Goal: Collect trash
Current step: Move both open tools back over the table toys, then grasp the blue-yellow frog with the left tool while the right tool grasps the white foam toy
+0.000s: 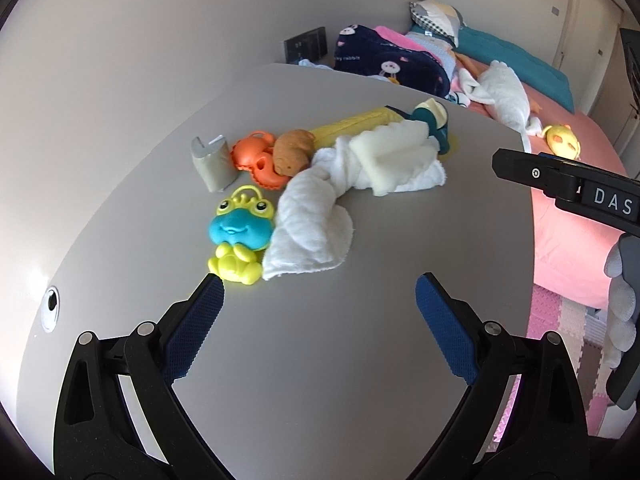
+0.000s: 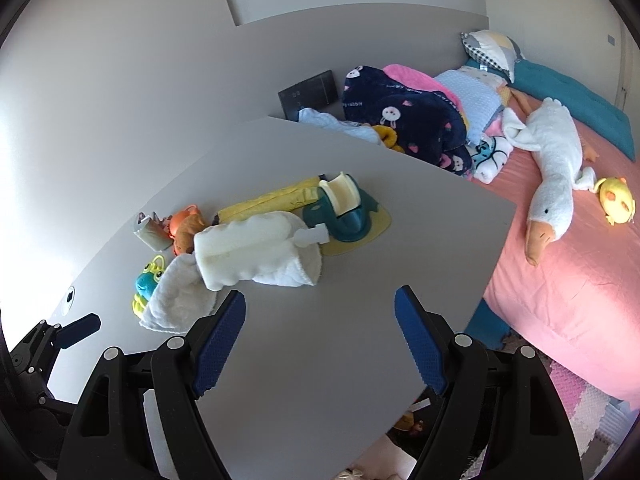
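A pile lies on the grey table (image 1: 320,360): a grey torn packet (image 1: 212,164), an orange crab toy (image 1: 256,160), a brown plush (image 1: 292,152), a white cloth (image 1: 312,224), a pale foam block (image 1: 396,152), a yellow wrapper (image 1: 352,126) and a frog toy (image 1: 238,236). My left gripper (image 1: 320,292) is open and empty, just short of the cloth and frog. My right gripper (image 2: 320,304) is open and empty above the table, near the foam block (image 2: 244,248) and cloth (image 2: 180,304). The packet (image 2: 152,232) sits at the pile's far left.
A teal and cream toy on a yellow mat (image 2: 344,212) stands behind the pile. A pink bed (image 2: 560,280) with blankets, a white goose plush (image 2: 552,168) and a yellow plush (image 2: 616,200) lies right of the table. Foam floor mats (image 1: 568,320) show below the table edge.
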A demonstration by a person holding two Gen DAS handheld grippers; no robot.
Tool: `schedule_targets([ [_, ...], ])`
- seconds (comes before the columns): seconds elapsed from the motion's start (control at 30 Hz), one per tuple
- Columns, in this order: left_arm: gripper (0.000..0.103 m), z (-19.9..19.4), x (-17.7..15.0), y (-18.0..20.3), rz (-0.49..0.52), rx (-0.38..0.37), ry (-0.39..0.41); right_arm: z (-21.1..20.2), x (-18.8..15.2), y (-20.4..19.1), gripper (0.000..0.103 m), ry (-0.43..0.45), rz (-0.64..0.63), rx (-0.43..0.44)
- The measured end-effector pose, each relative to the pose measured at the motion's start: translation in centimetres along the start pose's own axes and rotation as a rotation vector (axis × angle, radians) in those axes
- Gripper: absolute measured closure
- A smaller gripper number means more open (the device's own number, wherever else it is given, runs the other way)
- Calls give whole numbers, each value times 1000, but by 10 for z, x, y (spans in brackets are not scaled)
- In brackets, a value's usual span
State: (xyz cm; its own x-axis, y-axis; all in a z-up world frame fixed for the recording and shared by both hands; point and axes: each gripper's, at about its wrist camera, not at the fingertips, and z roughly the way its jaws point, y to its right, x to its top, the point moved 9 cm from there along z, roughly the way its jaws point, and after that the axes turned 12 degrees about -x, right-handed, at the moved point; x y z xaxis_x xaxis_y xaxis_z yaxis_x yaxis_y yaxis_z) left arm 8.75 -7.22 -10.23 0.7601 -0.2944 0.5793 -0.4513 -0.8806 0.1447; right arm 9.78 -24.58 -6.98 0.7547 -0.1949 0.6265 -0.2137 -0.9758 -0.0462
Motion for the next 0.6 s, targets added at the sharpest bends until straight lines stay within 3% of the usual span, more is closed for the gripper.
schedule_targets([
  [0.17,10,-4,-1,-31,-35,24,12,3,2,-30,26,23,-68,12],
  [0.27,13,-4,1,-48,-52,38,18,8,-2,-46,26,-19,-125,32],
  [0.43,23,0,1,-72,-83,57,23,20,-2,-55,26,-94,-51,76],
  [0.6,26,9,1,-91,-94,74,11,30,6,-62,26,-135,61,115],
])
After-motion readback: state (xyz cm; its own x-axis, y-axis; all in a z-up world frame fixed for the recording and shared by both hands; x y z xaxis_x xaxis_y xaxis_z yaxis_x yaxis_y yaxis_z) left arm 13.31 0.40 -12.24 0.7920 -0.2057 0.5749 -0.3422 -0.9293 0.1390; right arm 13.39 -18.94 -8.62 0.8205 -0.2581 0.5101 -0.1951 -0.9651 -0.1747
